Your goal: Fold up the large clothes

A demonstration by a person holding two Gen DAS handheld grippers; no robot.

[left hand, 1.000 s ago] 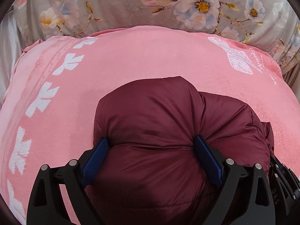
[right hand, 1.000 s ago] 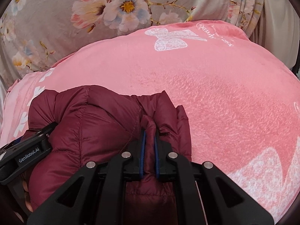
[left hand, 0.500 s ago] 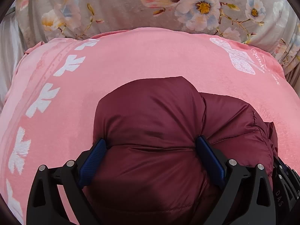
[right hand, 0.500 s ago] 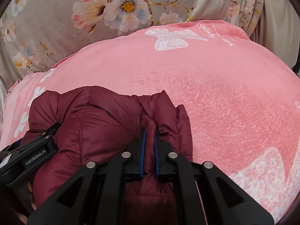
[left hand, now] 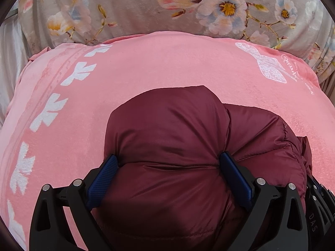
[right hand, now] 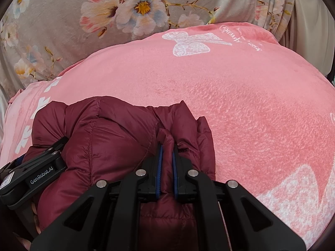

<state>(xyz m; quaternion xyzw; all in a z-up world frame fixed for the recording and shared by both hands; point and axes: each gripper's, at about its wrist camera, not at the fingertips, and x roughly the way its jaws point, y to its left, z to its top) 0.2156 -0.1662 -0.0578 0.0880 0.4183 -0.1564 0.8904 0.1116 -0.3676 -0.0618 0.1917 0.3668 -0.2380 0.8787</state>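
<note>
A maroon puffer jacket [left hand: 167, 129] lies bundled on a pink blanket [left hand: 167, 62]. My left gripper [left hand: 168, 161] has its jaws wide apart, pressed against both sides of a thick fold of the jacket. My right gripper [right hand: 166, 149] is shut on a thin ridge of the jacket [right hand: 117, 138] at its right side. The left gripper's body [right hand: 35, 173] shows at the lower left of the right wrist view, against the jacket.
The pink blanket [right hand: 251, 104] with white bow and leaf prints spreads out to the right and far side. A grey floral cover [left hand: 146, 10] lies beyond it [right hand: 73, 31]. A pale fabric edge shows at the far left [left hand: 8, 48].
Both grippers and the jacket have edged slightly back toward me over the blanket. The grips are unchanged.
</note>
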